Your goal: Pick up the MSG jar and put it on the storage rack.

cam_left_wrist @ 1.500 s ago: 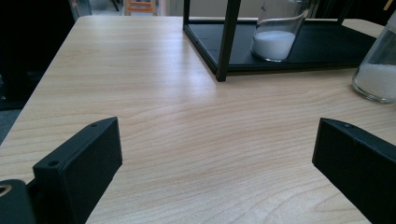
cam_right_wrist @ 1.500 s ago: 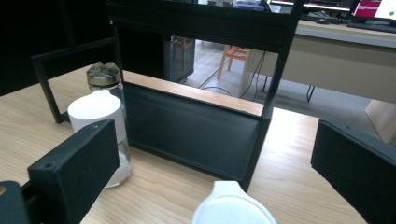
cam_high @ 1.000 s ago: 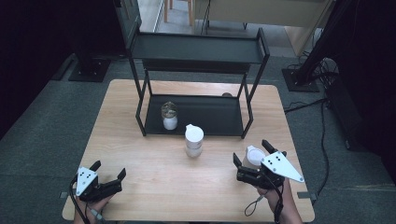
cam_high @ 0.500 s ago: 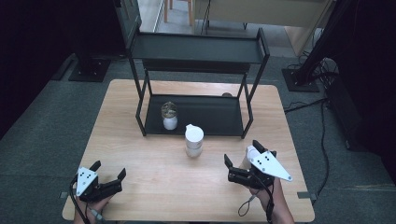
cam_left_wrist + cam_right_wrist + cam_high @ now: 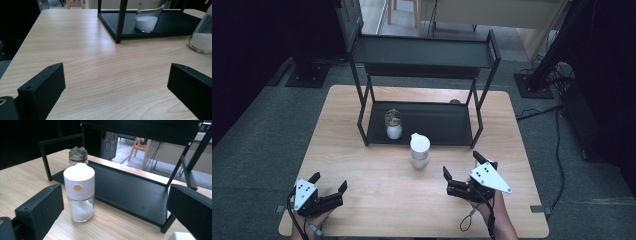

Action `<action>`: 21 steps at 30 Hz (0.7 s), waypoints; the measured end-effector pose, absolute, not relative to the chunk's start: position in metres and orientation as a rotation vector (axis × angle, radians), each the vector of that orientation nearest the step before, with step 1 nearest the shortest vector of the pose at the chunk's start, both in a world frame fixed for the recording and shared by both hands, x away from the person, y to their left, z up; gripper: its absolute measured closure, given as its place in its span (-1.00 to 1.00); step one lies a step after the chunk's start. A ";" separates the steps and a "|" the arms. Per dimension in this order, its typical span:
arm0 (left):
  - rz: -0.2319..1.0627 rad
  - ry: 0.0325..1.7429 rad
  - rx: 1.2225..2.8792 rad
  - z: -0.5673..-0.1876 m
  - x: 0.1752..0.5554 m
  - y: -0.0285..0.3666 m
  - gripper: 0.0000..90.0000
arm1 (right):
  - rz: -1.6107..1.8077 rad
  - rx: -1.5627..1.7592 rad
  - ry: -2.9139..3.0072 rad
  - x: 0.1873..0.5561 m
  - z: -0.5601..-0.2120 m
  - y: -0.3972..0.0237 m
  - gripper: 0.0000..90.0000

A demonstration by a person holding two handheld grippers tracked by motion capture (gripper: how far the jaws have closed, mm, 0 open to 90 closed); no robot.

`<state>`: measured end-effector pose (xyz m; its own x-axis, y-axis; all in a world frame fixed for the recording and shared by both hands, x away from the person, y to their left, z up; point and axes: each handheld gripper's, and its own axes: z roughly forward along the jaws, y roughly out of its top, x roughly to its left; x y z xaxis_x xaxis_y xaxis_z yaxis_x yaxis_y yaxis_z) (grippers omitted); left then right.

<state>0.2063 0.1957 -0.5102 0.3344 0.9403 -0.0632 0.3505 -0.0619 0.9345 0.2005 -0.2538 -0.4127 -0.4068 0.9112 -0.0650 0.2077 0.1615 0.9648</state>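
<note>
Shaker (image 5: pixel 419 150), white-capped and glass-bodied with white grains inside, stands upright on the table (image 5: pixel 377 200) just in front of the black rack (image 5: pixel 422 125), and we see our right gripper (image 5: pixel 460 176) near it, jaws spread wide and empty. Our left gripper (image 5: pixel 331 184) rests well apart at the near left edge, likewise released. A second jar (image 5: pixel 393 124) sits on the rack's lower shelf; its dark top looks greenish, though we cannot tell what it is.

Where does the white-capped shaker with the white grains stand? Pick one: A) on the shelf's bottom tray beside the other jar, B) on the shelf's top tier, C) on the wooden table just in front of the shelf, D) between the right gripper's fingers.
C: the white-capped shaker stands upright on the bare table, just in front of the black shelf, apart from the open right gripper.
</note>
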 end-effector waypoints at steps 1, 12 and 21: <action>0.749 1.192 1.612 -0.510 0.206 0.196 -0.97 | 1.284 1.068 1.746 0.201 -0.414 -0.252 -0.99; 0.747 1.188 1.614 -0.510 0.206 0.195 -0.97 | 1.287 1.061 1.756 0.207 -0.421 -0.239 -0.99; 0.745 1.186 1.616 -0.510 0.206 0.195 -0.97 | 1.286 1.061 1.777 0.213 -0.430 -0.229 -0.99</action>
